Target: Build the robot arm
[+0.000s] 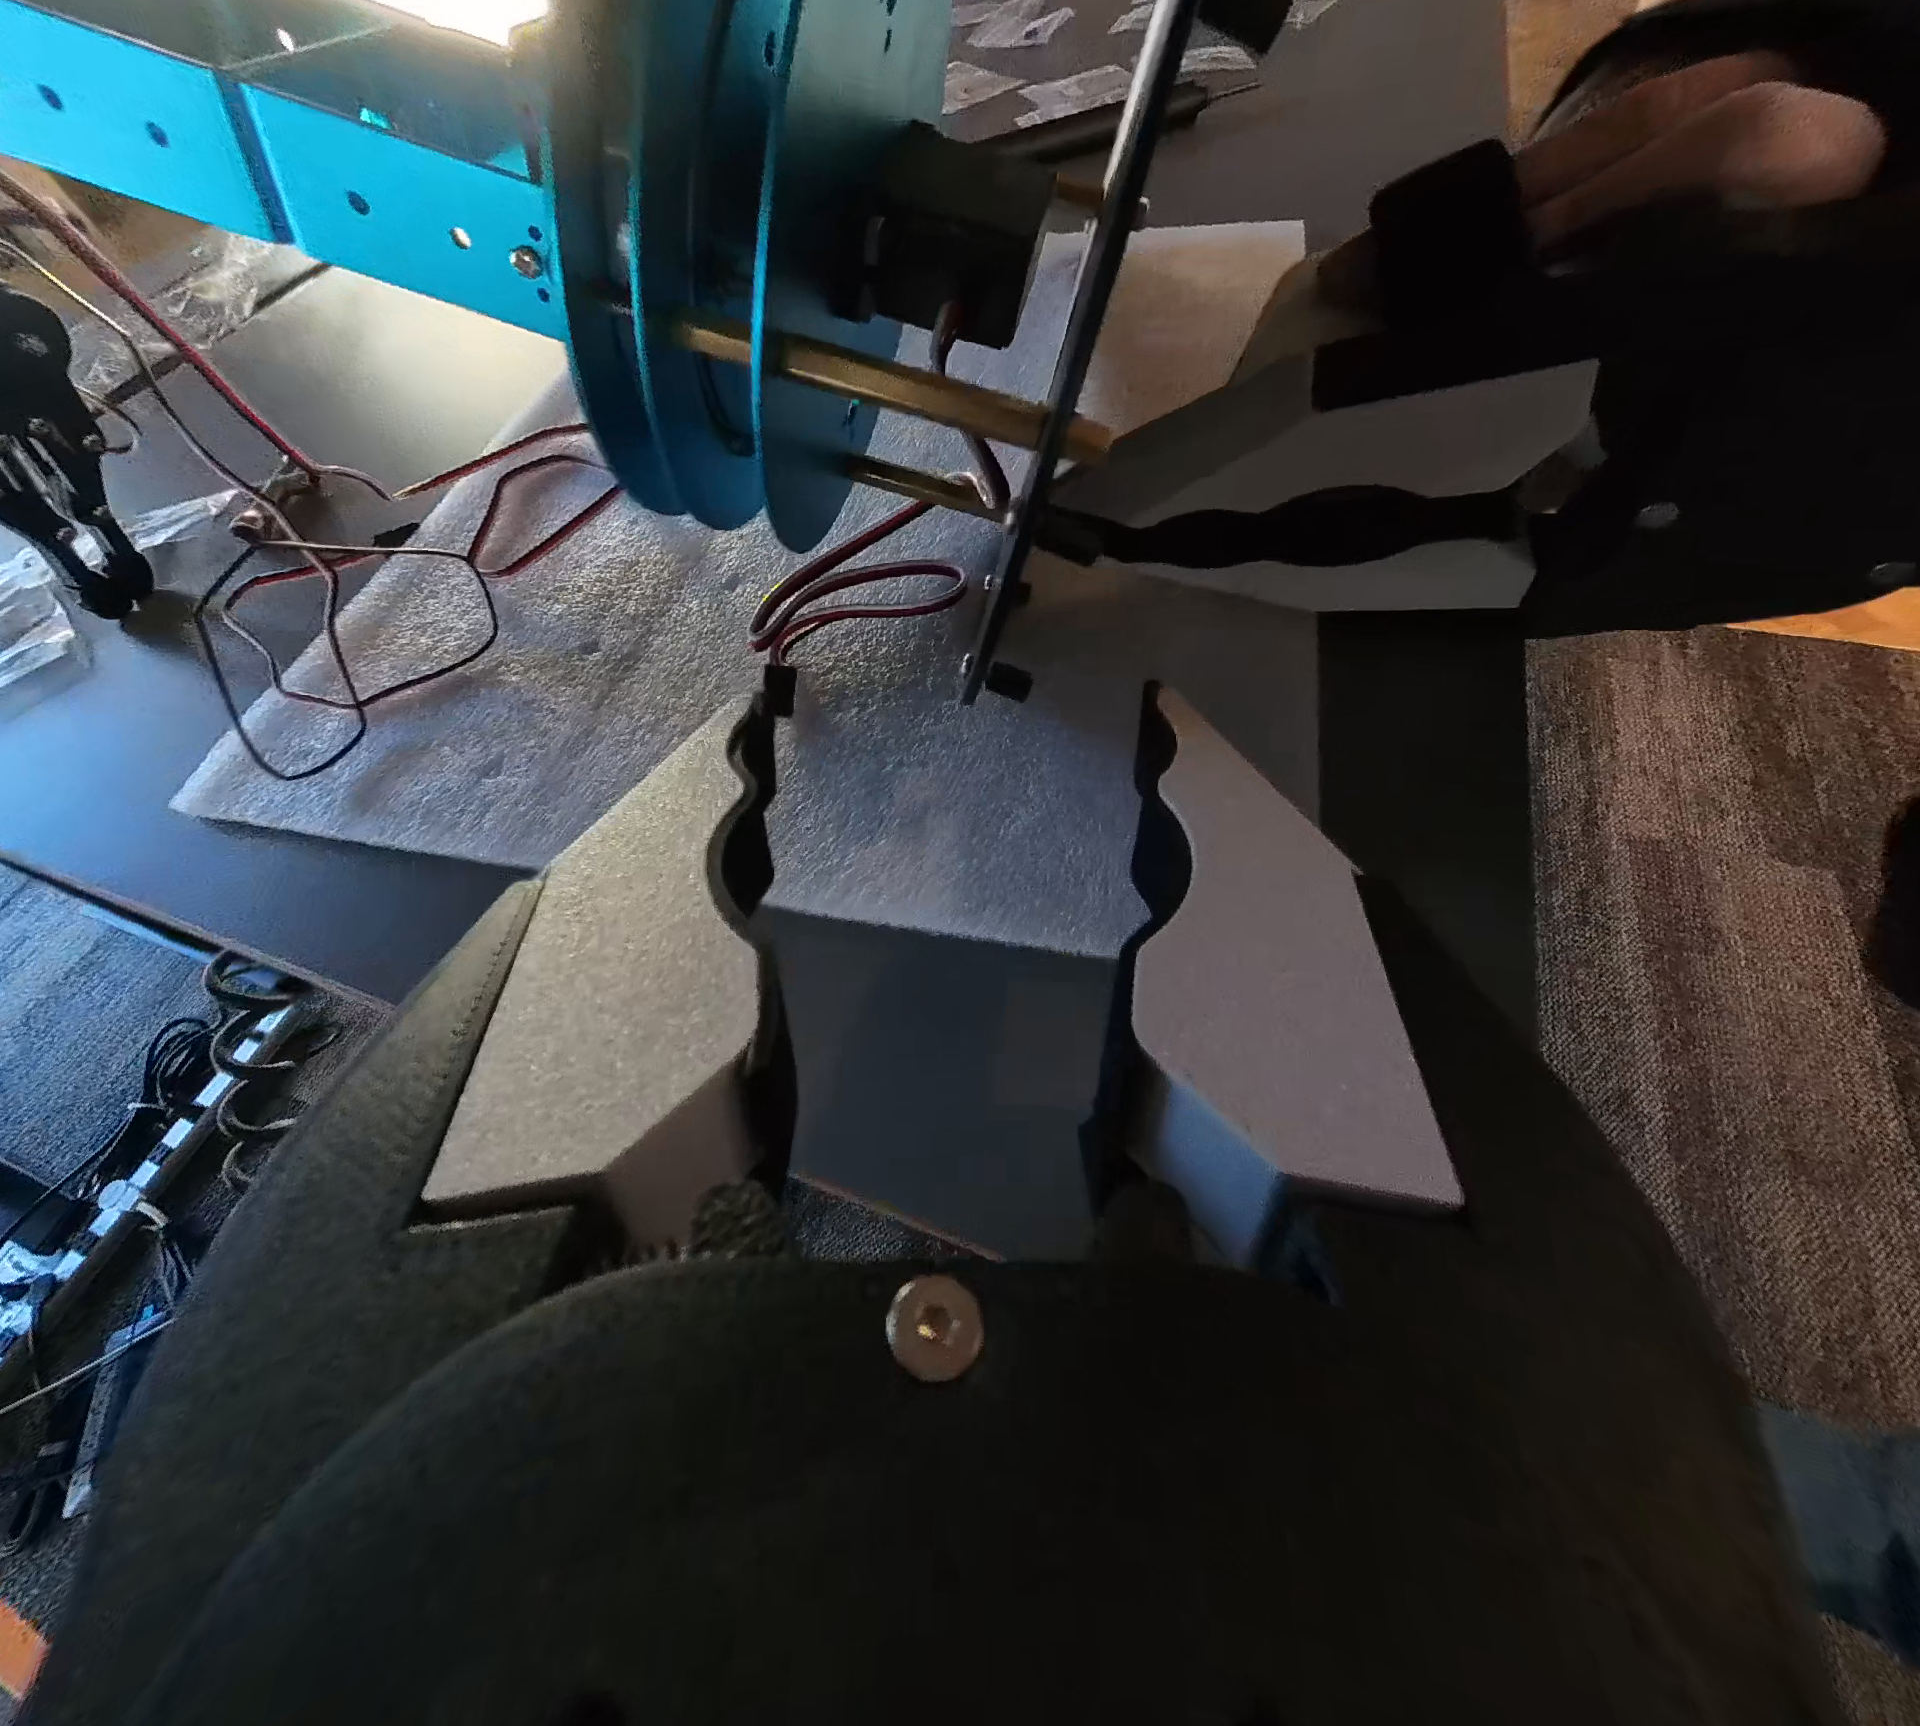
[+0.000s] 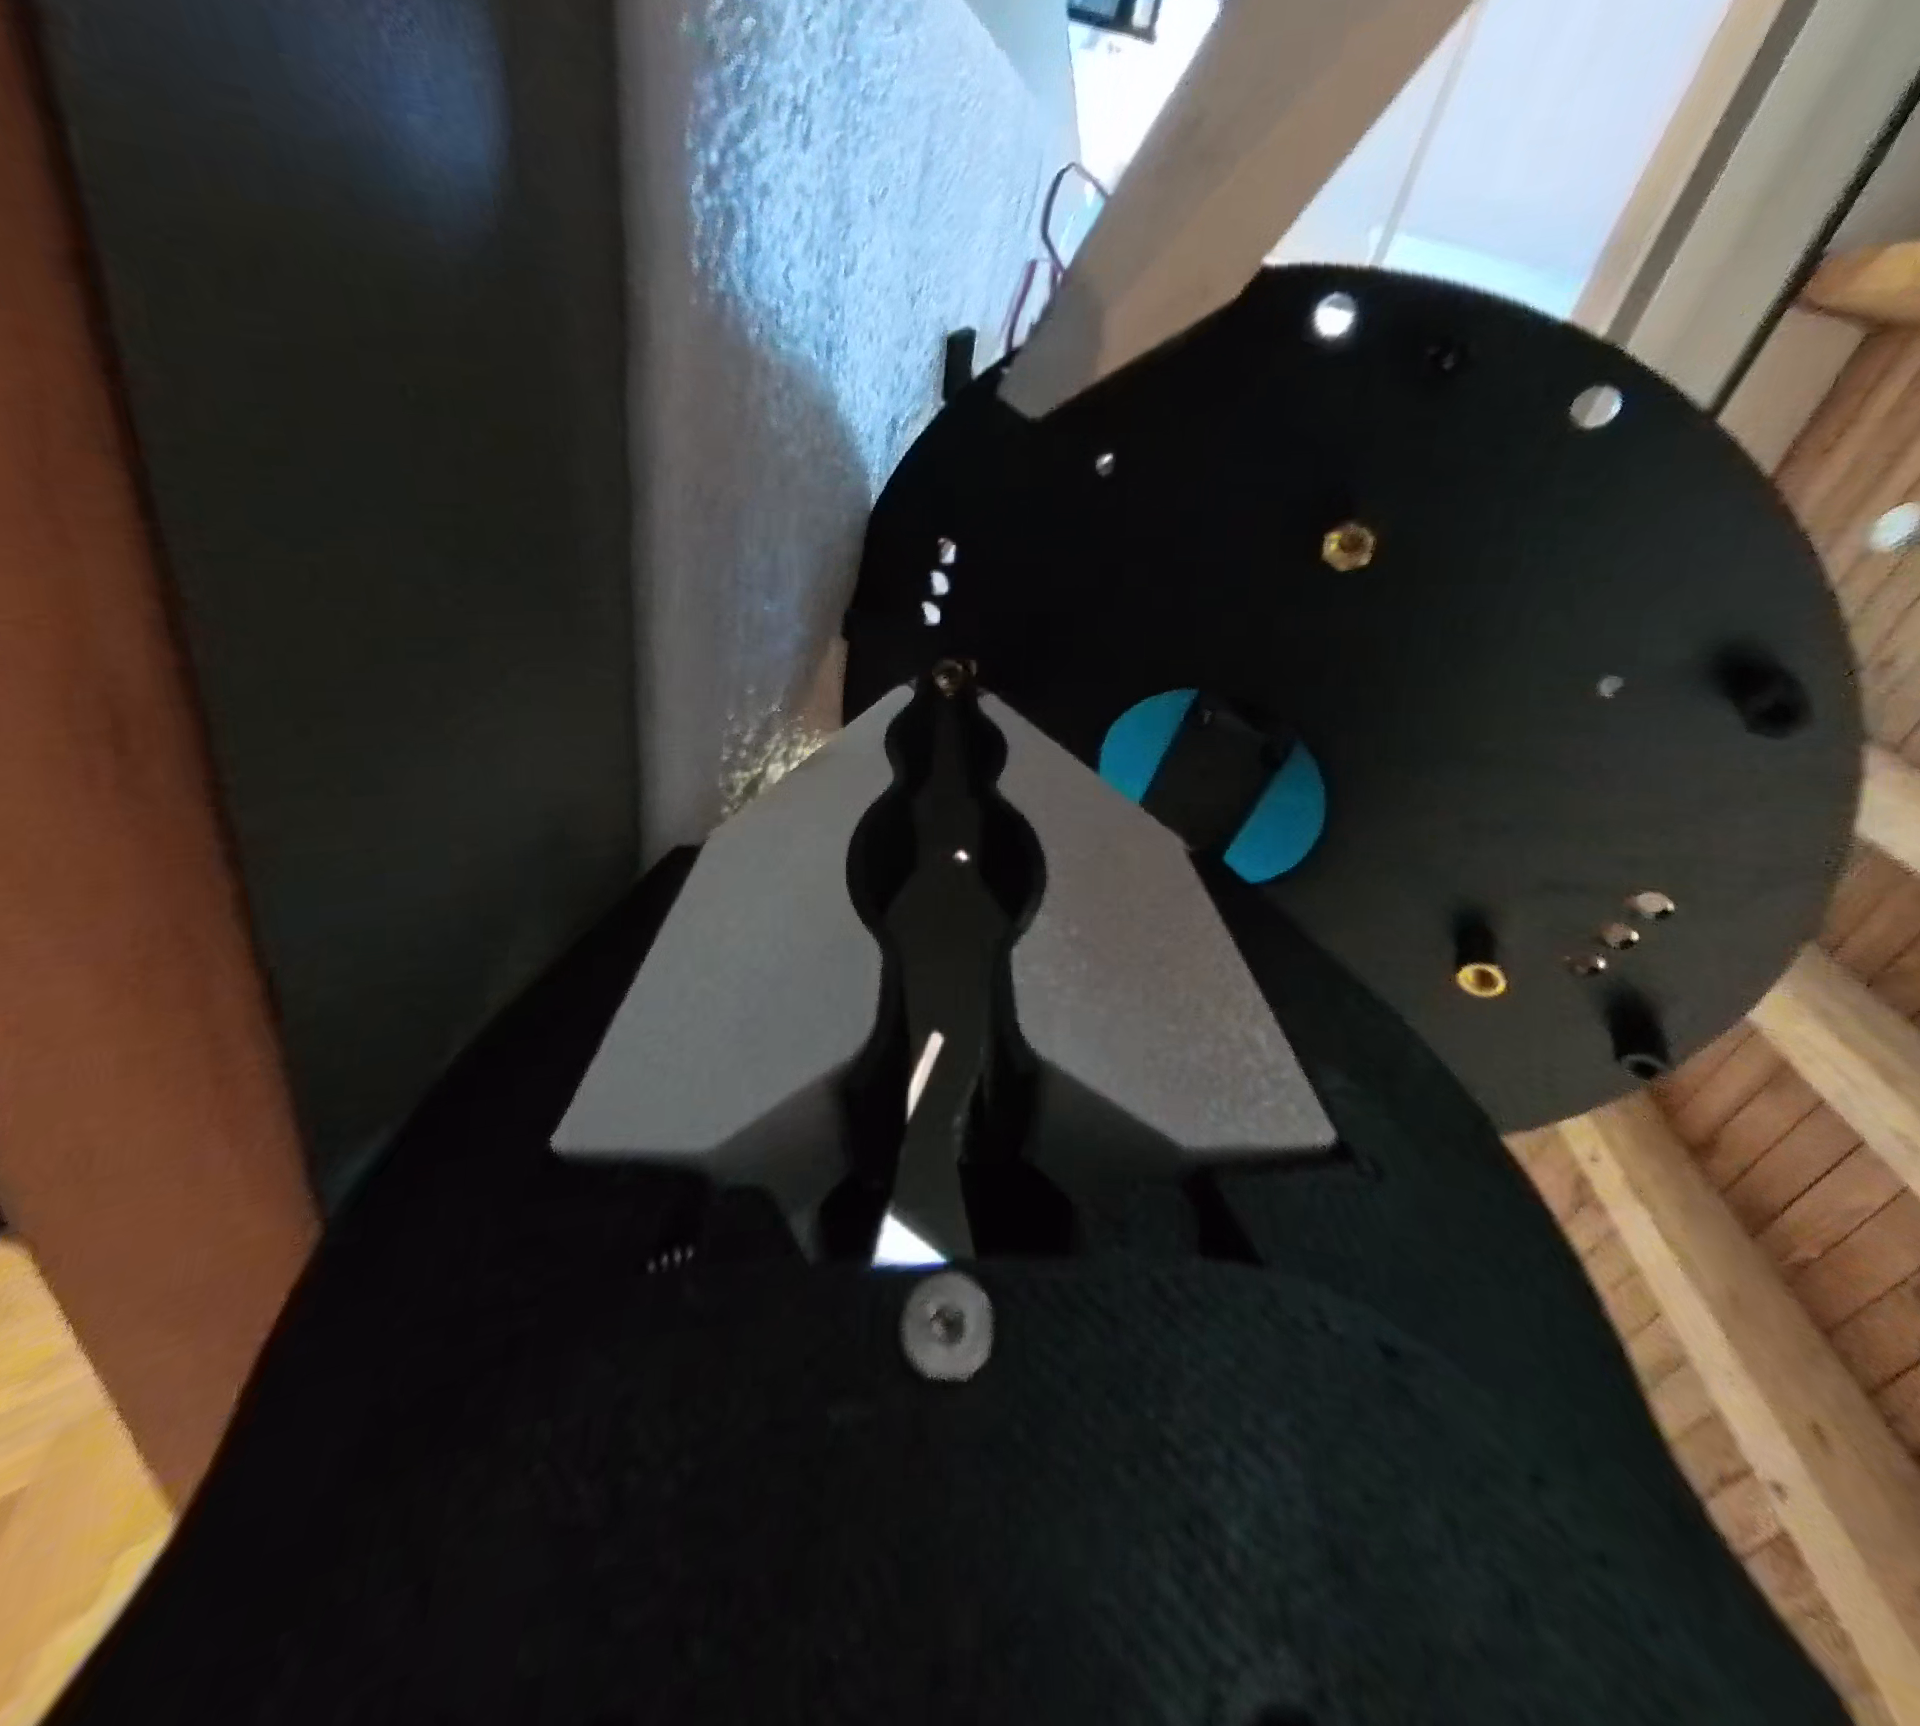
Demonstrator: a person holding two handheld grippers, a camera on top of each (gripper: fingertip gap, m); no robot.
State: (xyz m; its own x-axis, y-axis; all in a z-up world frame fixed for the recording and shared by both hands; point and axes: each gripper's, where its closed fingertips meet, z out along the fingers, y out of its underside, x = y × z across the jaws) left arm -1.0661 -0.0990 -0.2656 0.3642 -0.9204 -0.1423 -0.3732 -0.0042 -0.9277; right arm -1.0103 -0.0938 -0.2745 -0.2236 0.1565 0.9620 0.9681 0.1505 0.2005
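In the left wrist view a blue and black robot-arm assembly hangs above the table: blue round discs point(image 1: 707, 222), brass standoffs point(image 1: 894, 388) and a thin black round plate point(image 1: 1091, 294) seen edge-on. My right gripper point(image 1: 1101, 523) comes in from the right, shut on that plate's lower edge. My left gripper point(image 1: 951, 741) is open and empty below the assembly. A small black wire plug point(image 1: 775, 689) hangs at its left fingertip. In the right wrist view my right gripper point(image 2: 951, 689) is shut on the rim of the black plate point(image 2: 1455, 637).
A grey foam sheet point(image 1: 520, 637) lies on the black table point(image 1: 364, 367) with loose red and black wires point(image 1: 343, 596). A blue beam point(image 1: 260, 128) extends left. A small black claw part point(image 1: 52, 450) and plastic bags sit far left. Carpet point(image 1: 1714, 949) lies right, and a power strip point(image 1: 156, 1157) lower left. One gripper's finger ends stand about 7 centimeters off the other's.
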